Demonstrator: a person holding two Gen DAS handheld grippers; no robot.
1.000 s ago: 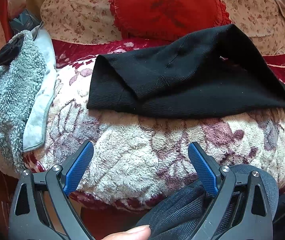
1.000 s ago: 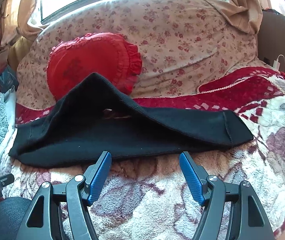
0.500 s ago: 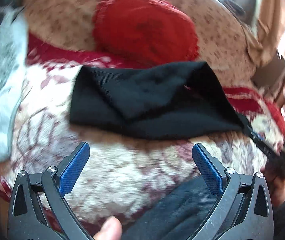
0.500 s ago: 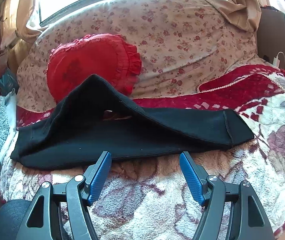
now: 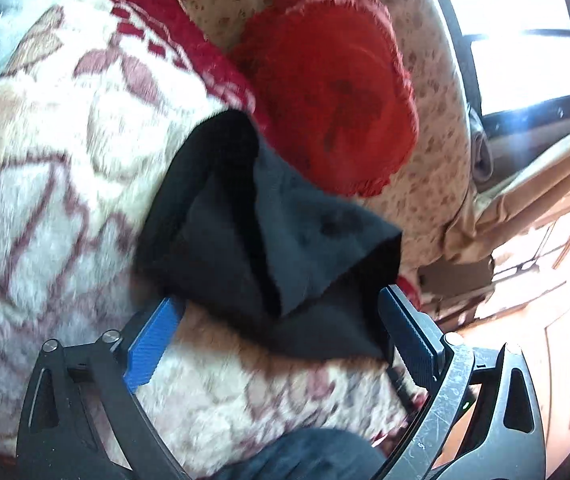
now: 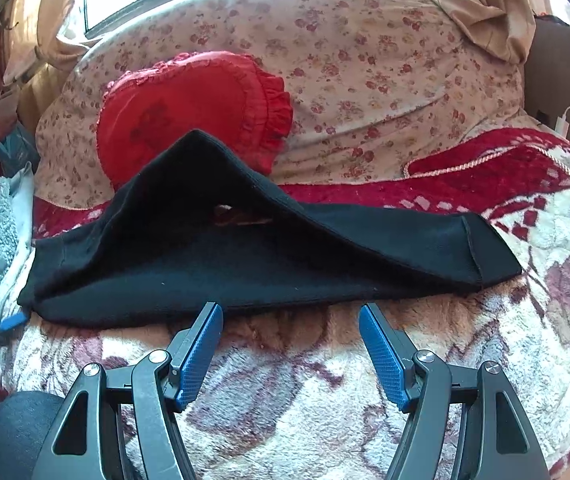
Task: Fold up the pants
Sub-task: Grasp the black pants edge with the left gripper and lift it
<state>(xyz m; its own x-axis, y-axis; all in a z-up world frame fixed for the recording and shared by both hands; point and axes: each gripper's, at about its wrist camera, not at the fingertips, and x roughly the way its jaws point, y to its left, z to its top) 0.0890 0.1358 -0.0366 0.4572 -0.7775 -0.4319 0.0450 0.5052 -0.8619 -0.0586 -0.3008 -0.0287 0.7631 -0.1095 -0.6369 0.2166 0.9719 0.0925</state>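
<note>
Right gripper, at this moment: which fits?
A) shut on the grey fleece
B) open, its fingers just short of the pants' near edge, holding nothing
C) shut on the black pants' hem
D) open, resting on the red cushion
B: the right gripper has its blue pads spread wide apart over the floral blanket, with the black pants lying just beyond the tips and nothing between them.

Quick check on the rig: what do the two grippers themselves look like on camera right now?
Both match: the left gripper and right gripper have black, scuffed frames with triangular cut-outs and silver pivot screws. Each carries two flat, ribbed blue finger pads. No cables or markings show on them. A dark blue knit sleeve sits under the left one.
</note>
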